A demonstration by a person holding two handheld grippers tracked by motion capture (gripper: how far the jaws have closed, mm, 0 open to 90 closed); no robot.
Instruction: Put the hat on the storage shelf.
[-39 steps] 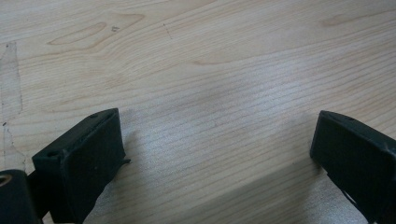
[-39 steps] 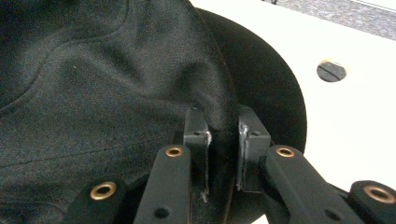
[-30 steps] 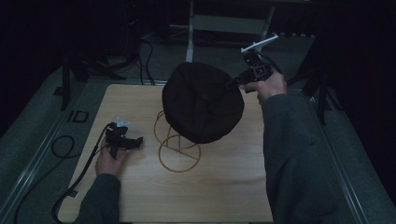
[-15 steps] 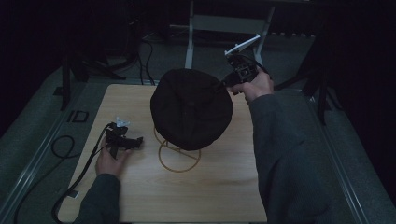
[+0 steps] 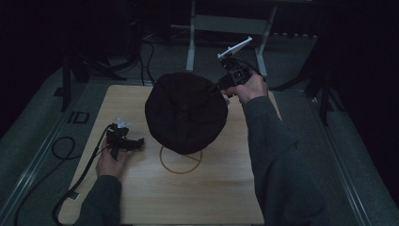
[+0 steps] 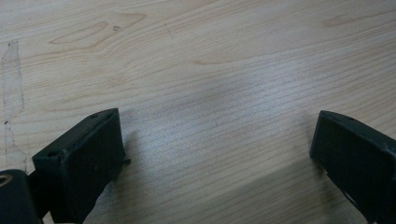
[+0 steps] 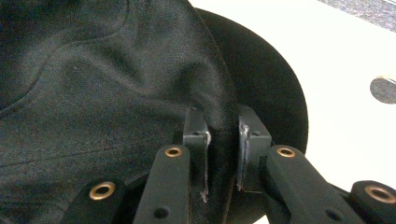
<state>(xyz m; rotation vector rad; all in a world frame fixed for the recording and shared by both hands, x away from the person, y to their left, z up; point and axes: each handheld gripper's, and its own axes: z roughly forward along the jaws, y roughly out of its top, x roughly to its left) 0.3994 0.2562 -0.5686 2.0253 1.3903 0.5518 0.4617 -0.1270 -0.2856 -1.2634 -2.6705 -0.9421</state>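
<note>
Black cloth bunches between the right tongs (image 7: 223, 154), whose pads clamp a fold at the rim of a dark hat (image 5: 186, 113). In the high view the hat hangs over the middle of the counter (image 5: 226, 188), just above a wire stand (image 5: 181, 160) whose ring base lies flat on the wood. Held by its edge like this, with the crown upward, the hat seems meant to be settled onto that stand or to have just come off it; which of the two cannot be told. The grip at the rim leaves the hollow underside free, which suits lowering it over the stand's top.

The left tongs (image 5: 123, 141) rest low on the counter at the left, jaws wide apart with nothing but bare wood grain between them in the left gripper view, so this hand looks parked, waiting.

The stand's upright and top are hidden beneath the hat, so whether they touch is unclear. The room is dim, and the hat's brim and seams are hard to read from above.
</note>
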